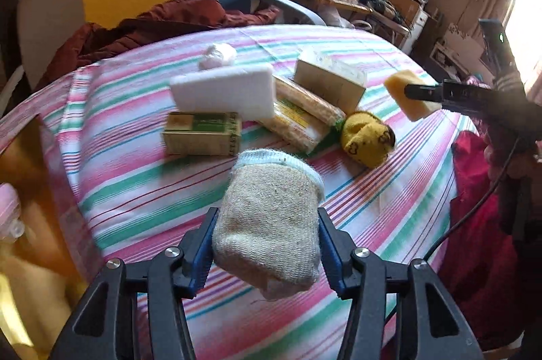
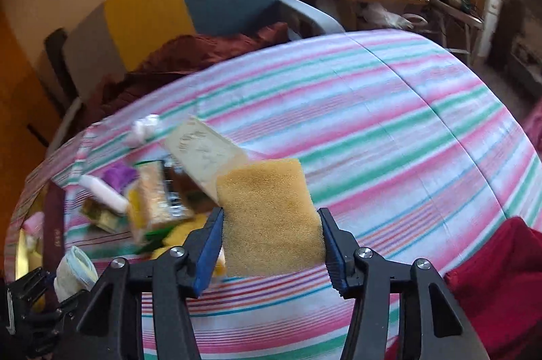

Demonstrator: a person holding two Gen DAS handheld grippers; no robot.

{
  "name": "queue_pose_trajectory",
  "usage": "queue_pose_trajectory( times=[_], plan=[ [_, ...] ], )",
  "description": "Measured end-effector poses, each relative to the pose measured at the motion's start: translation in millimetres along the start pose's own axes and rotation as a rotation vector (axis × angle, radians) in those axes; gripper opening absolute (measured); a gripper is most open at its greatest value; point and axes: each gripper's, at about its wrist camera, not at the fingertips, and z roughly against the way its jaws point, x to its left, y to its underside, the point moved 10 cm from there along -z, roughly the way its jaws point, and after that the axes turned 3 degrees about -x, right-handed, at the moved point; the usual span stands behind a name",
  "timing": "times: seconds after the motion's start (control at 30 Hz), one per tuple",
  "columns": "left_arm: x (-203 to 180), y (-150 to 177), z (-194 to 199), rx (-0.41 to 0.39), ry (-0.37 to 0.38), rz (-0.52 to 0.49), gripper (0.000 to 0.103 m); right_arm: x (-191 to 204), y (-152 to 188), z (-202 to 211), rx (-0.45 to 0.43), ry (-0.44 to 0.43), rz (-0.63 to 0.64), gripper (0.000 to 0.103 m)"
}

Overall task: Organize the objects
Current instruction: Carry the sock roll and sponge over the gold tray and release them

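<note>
— While both tongs carry loads, where's everything?
— Left tongs [image 1: 267, 245] clench the beige sock [image 1: 271, 221]; right tongs [image 2: 271, 241] clench the yellow sponge [image 2: 271, 214], pile [image 1: 271, 109] at twelve o'clock. Next, probably, placing each.

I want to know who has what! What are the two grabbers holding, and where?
The left gripper pinches the rolled sock by its sides near the bottom. The right gripper pinches the yellow sponge by its side edges.

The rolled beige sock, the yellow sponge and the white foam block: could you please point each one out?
rolled beige sock [image 1: 267, 224]: left wrist view, middle of its knit side.
yellow sponge [image 2: 271, 214]: right wrist view, centre of its face.
white foam block [image 1: 225, 92]: left wrist view, broad face.
</note>
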Motion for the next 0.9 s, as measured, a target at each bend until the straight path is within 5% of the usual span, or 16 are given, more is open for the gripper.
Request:
queue_pose_trajectory(
  times=[0.43,0.9],
  plan=[
    [84,8,91,-0.148,-0.113,0.185,0.055,110,8,29,-0.028,-0.197,0.132,0.055],
    [214,73,175,-0.254,-0.33,0.468,0.055,317,71,49,0.057,-0.535,0.366,0.055]
  ],
)
